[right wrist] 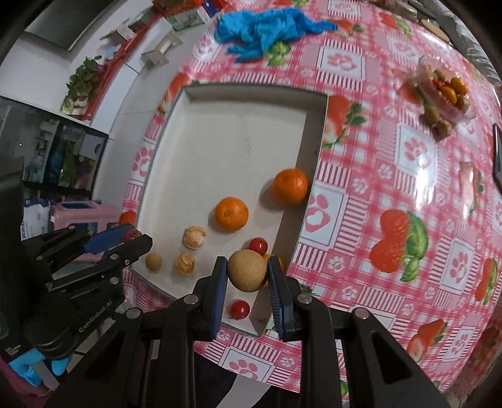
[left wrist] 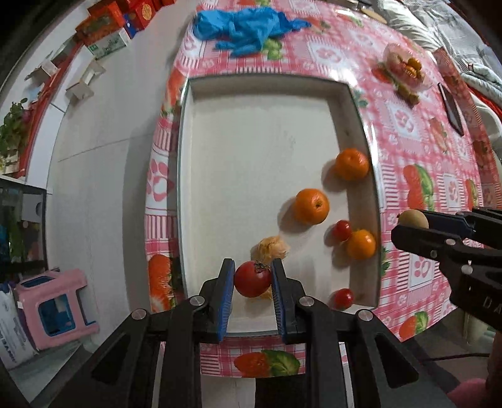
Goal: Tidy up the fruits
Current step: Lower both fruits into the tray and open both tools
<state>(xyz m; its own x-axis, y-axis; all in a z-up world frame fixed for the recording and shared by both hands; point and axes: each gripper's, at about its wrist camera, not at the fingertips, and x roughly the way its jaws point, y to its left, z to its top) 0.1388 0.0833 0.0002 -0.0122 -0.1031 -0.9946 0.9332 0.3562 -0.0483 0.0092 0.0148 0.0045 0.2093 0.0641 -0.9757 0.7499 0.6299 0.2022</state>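
A white tray (left wrist: 251, 103) lies on the pink-checked table. In it are three oranges (left wrist: 311, 206), two cherry tomatoes (left wrist: 342, 230) and husked golden berries (left wrist: 272, 247). My left gripper (left wrist: 253, 277) is shut on a red tomato (left wrist: 252, 279) above the tray's near end. My right gripper (right wrist: 247, 275) is shut on a tan round fruit (right wrist: 247, 274) above the tray's near right corner. In the right wrist view the tray (right wrist: 194, 91) also holds a small tan fruit (right wrist: 153, 261) and the left gripper (right wrist: 133, 236) shows at the left.
A clear punnet (right wrist: 445, 91) with more fruit stands at the table's far right. Blue gloves (left wrist: 248, 26) lie at the far edge. A dark phone (left wrist: 451, 108) lies at the right. A pink stool (left wrist: 53, 301) stands on the floor to the left.
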